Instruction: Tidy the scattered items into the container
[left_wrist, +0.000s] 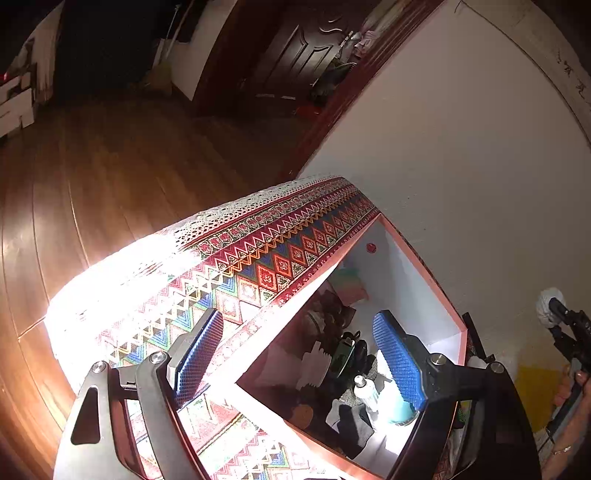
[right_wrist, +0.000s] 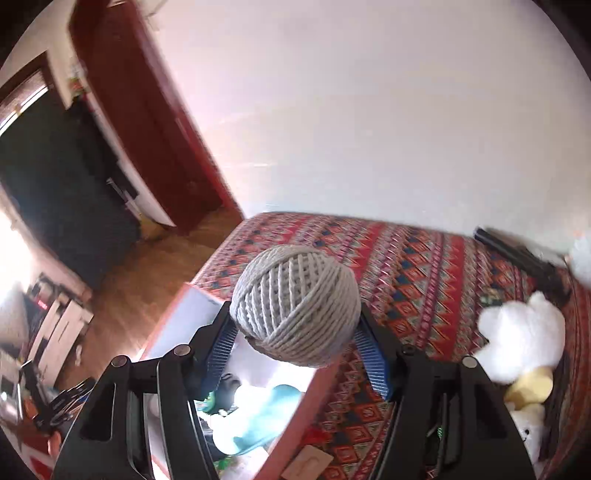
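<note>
My right gripper is shut on a ball of off-white twine, held in the air over the patterned cloth. Below it is the open box, red outside and white inside. The box holds a teal cup, a small white tube and several dark items. My left gripper is open and empty. It straddles the box's near-left wall, one blue pad over the cloth and the other over the inside. At the far right of the left wrist view, the right gripper carries the twine ball.
A red patterned cloth covers the surface, which stands against a white wall. On it to the right lie a white plush toy and a long black object. A small wooden tag lies beside the box. Wooden floor lies to the left.
</note>
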